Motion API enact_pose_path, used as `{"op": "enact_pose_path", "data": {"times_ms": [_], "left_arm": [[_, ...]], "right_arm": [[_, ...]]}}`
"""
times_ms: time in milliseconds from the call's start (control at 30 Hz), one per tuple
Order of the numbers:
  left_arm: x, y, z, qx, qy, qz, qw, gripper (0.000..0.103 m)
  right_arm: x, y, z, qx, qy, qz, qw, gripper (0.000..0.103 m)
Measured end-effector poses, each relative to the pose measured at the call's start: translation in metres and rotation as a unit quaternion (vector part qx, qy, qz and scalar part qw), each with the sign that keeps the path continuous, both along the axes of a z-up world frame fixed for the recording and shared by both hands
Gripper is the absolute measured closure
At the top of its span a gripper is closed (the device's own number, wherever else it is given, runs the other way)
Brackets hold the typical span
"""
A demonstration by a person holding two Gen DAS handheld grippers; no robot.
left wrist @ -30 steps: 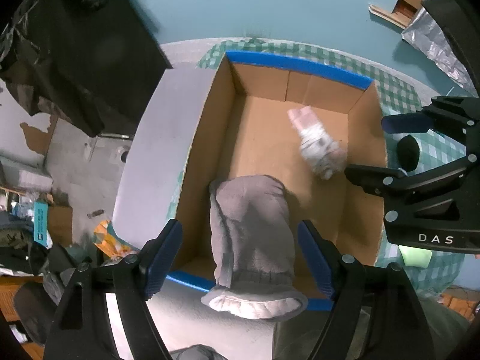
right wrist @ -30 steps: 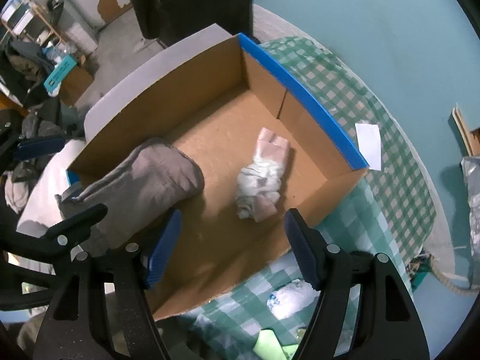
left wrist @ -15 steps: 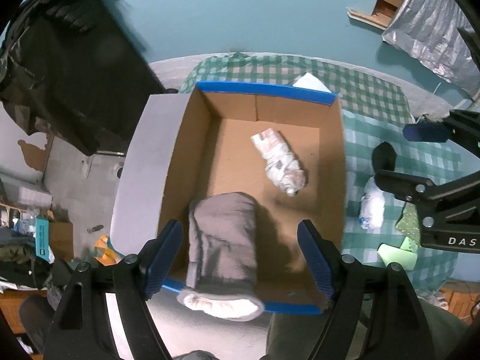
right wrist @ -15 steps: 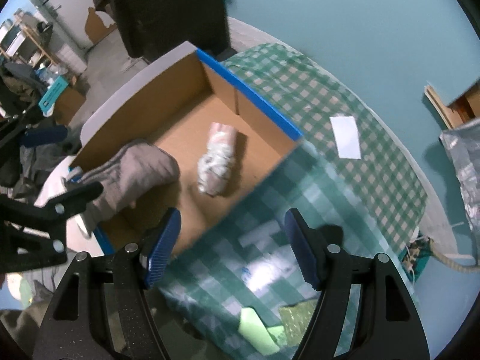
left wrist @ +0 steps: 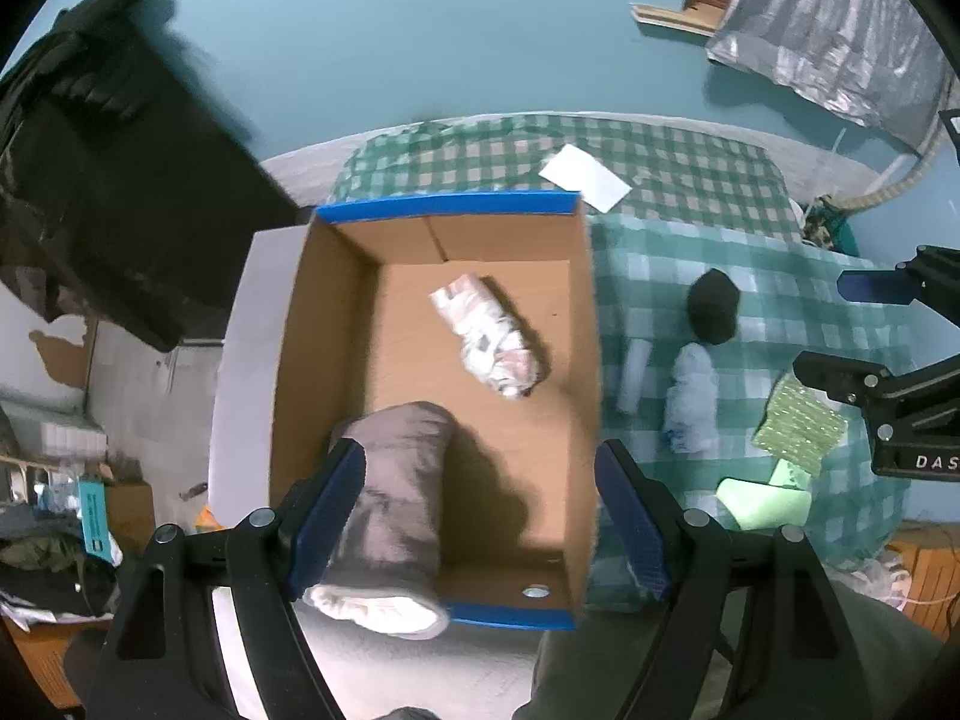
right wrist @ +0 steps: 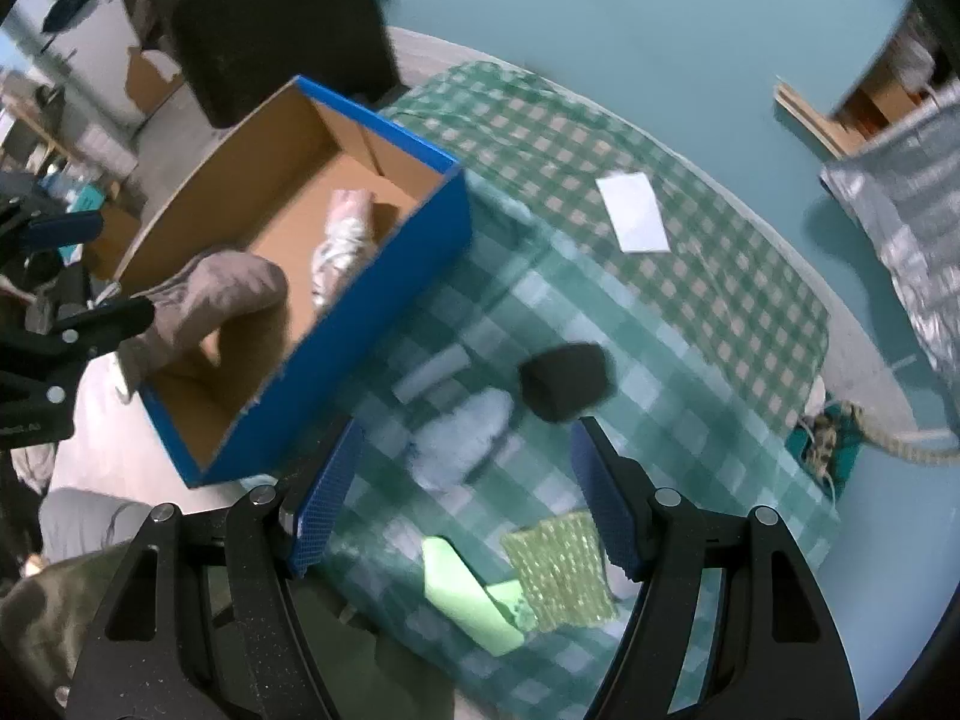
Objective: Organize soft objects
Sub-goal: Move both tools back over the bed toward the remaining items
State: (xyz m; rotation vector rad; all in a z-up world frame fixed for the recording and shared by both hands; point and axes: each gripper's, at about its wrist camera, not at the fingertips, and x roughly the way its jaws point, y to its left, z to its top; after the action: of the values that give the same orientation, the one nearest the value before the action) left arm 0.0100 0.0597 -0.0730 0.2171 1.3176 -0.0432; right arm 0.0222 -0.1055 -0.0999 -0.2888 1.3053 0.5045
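At far left, box: the cardboard box (left wrist: 456, 468) sits on the bench's checked cloth (right wrist: 690, 252), its blue-edged rim facing me.
Grey item: a grey fleece piece (left wrist: 396, 492) lies half inside the box, its white-lined end draped over the near rim; I judge it could slide out if the box is nudged.
Rolled bundle: a white and pink rolled bundle (left wrist: 489, 339) rests on the box floor, well apart from the grey piece.
Left gripper (left wrist: 480, 516): I hold it above the box's near end with jaws spread wide and nothing between them.
Loose items: outside the box, on the cloth, lie a pale blue bundle (right wrist: 465, 438), a black soft lump (right wrist: 564, 381), a green pad (right wrist: 561, 570) and a light green piece (right wrist: 471, 591); a white card (right wrist: 633, 210) lies farther off.
Right gripper (right wrist: 462, 498): I hover it over these items, jaws spread, empty, the pale blue bundle nearest between them.
Risk: the view is blurred by motion, so I may close off-centre and pinch the cloth along with the bundle, dragging the neighbours.
Risk two: the black lump sits just beside the bundle and could be caught too.
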Motion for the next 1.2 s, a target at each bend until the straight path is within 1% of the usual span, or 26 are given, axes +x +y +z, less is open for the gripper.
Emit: {"op": "enact_pose_path", "data": {"times_ms": [367,667,867,1000,1200], "left_arm": [[0.001,-0.058,-0.004,-0.002,0.009,-0.056,0.9984,0.023],[0.004,-0.098,-0.025,0.006,0.029,-0.095,0.9950,0.023],[0.008,-0.121,-0.043,0.007,0.043,-0.112,0.9928,0.023],[0.009,-0.133,-0.059,0.017,0.057,-0.119,0.9912,0.023],[0.011,-0.140,-0.077,0.006,0.079,-0.112,0.9905,0.023]], "right_arm": [[-0.011,-0.064,-0.013,0.000,0.014,-0.065,0.998,0.031],[-0.019,-0.117,-0.029,-0.010,0.026,-0.116,0.993,0.031],[-0.019,-0.155,-0.053,-0.028,0.041,-0.159,0.986,0.031],[-0.019,-0.175,-0.070,-0.036,0.054,-0.180,0.982,0.031],[-0.025,-0.195,-0.096,-0.041,0.076,-0.195,0.977,0.031]]}}
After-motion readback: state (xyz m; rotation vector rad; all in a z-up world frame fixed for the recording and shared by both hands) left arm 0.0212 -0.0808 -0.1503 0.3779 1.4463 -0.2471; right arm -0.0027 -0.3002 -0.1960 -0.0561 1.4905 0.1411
